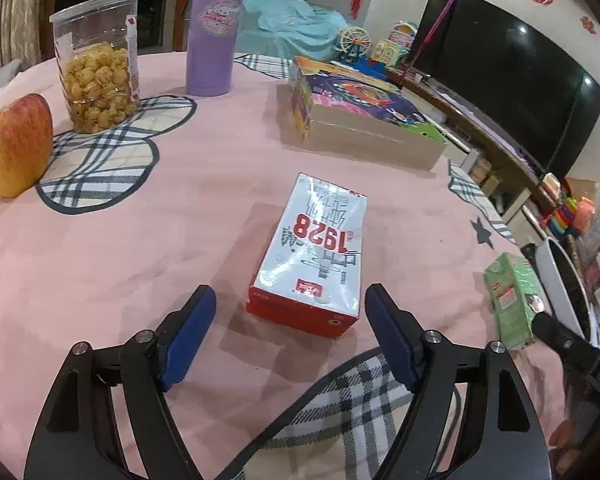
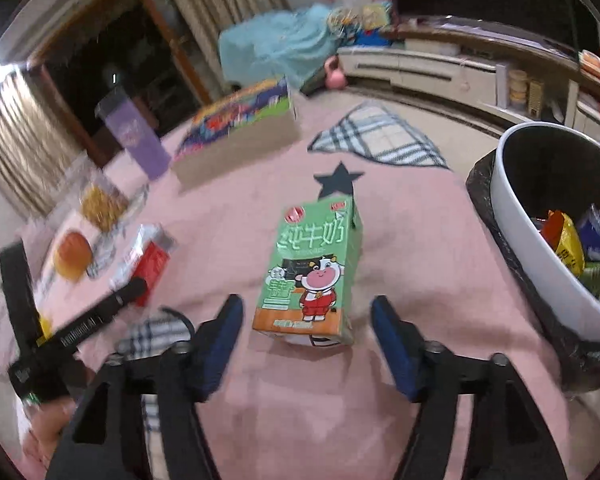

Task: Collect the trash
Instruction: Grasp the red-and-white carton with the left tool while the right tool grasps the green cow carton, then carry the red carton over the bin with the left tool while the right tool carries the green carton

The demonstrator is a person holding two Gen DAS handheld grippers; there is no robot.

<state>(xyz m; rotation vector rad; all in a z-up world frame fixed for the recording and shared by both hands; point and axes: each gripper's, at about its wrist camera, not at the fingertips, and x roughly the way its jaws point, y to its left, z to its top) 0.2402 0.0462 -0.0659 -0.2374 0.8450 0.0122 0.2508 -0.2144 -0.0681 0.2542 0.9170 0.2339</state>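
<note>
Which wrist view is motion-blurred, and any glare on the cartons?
Right wrist: smeared, worst at left, where the popcorn jar and apple streak; green milk carton stays readable. Left wrist: sharp, glare patches on the red-and-white carton, fisheye bending the TV.

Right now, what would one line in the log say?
left gripper: open, behind red carton | right gripper: open, behind green carton | bin: holds wrappers | both cartons on table

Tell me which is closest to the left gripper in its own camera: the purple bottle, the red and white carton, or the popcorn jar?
1. Red and white carton, lying just ahead of the open jaws.
2. Popcorn jar, far left.
3. Purple bottle, at the back, slightly beyond the jar.
</note>
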